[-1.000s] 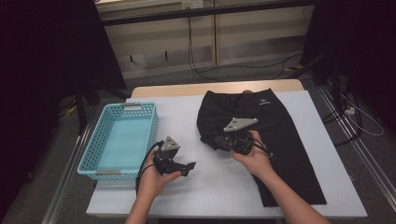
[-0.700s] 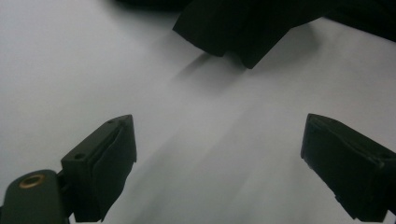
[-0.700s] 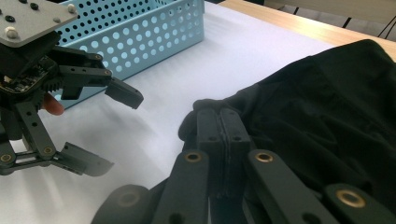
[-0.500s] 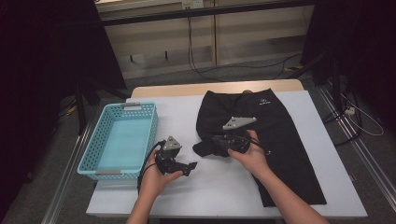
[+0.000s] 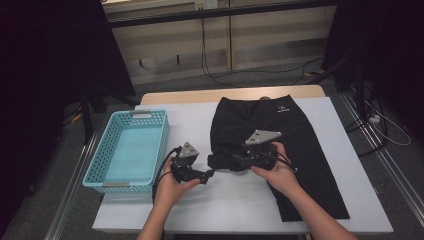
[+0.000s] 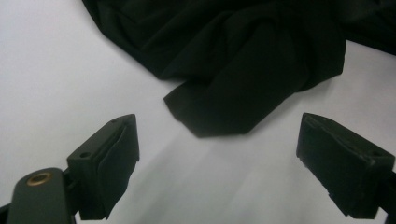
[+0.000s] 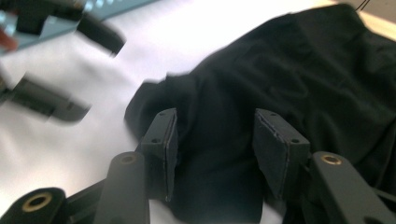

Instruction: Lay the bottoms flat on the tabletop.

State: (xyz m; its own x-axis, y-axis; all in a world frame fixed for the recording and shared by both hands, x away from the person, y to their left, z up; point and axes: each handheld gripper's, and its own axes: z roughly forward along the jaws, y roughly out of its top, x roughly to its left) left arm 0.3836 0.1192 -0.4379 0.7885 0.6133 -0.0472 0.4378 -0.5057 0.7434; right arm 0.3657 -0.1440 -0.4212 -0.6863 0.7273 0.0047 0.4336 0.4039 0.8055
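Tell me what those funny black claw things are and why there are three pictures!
Those are grippers, tools with two jaws that a person squeezes to pick things up. One picture looks down from above the table. There you see the left gripper and the right gripper, one in each hand. The other two pictures come from small cameras riding on the grippers, looking along their jaws. On the table lie black clothing and a blue basket. Nothing is held right now: the left gripper is wide open near a corner of the cloth, and the right gripper has just been opening, its jaws apart over the cloth.
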